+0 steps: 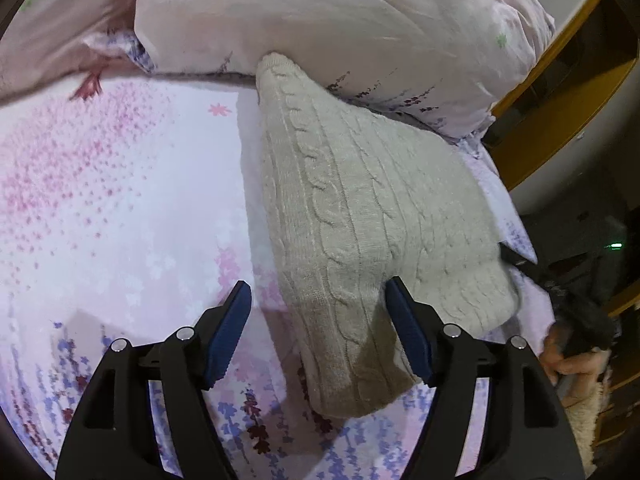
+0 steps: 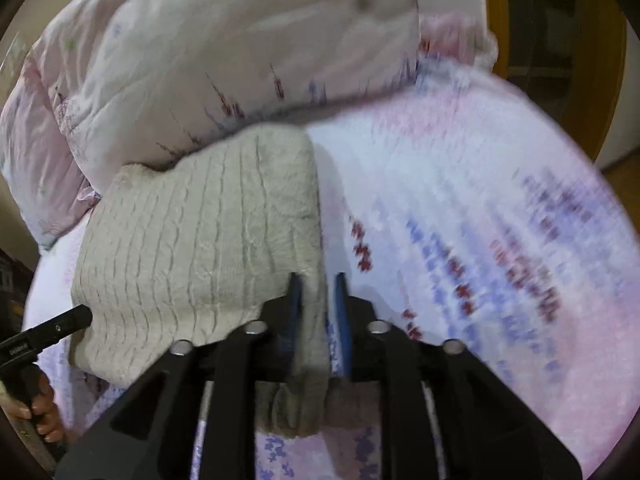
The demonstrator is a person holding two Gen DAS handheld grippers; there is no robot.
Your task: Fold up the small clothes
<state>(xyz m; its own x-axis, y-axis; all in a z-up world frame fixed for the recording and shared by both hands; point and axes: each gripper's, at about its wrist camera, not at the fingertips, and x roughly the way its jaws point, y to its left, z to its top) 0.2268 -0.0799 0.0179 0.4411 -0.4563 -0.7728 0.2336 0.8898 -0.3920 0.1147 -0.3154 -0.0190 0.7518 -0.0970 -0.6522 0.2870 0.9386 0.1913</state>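
Cable-knit sweater (image 1: 360, 216), cream, is laid folded on the floral bedsheet (image 1: 120, 200), its far end against the pink duvet (image 1: 340, 20). Left gripper (image 1: 320, 292) is spread wide, straddling one corner without contact. Right gripper (image 2: 318, 280) is narrowly parted around an edge; clamping cannot be confirmed.

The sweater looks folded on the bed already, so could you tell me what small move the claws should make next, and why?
Probably draw both claws back. The sweater lies folded on the sheet; the left claw stands open around its corner, and the right claw has a fold between loose blue pads, so nothing needs holding.
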